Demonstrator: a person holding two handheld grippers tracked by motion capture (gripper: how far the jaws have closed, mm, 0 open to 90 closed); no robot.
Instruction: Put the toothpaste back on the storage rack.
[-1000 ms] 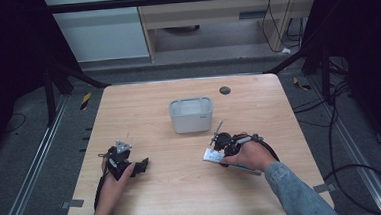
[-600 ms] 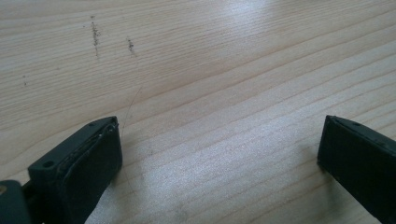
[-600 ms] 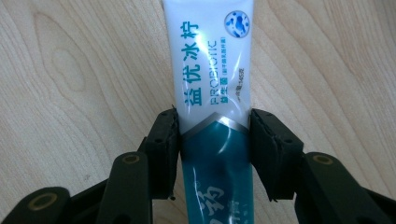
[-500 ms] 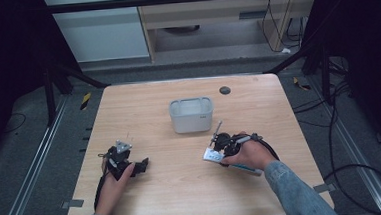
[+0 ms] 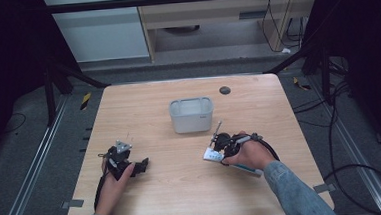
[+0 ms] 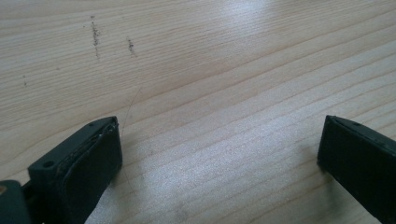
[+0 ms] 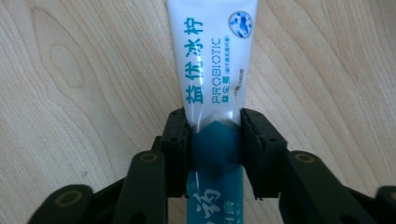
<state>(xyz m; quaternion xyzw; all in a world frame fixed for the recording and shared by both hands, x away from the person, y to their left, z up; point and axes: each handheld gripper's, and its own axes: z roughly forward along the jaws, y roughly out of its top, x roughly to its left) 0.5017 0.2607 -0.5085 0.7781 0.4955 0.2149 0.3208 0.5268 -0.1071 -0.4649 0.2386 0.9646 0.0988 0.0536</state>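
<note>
The right gripper point(image 7: 214, 135) has its jaws clamped on a tube point(image 7: 215, 60) of toothpaste; they have just been closing, and in the right gripper view both pads now press against the tube's flanks, right where the white printed part meets the teal part. The tube lies flat on the table point(image 5: 279, 112), its long axis running straight out between the jaws. From the high view, the right gripper point(image 5: 220, 145) and the tube point(image 5: 212, 155) sit just in front and to the right of the bin point(image 5: 191, 115), near it but not touching.

Compared with a second ago, the hand sits in the same spot and only the jaws have narrowed, so the grasp looks made and the tube should be ready to lift. The bin is the likeliest place for it, open-topped and close by.

The left gripper point(image 5: 126, 161) rests on the table well to the left of the bin and nearer the person, unmoved, with its jaws wide apart over bare wood point(image 6: 219, 93) and nothing between them.
</note>
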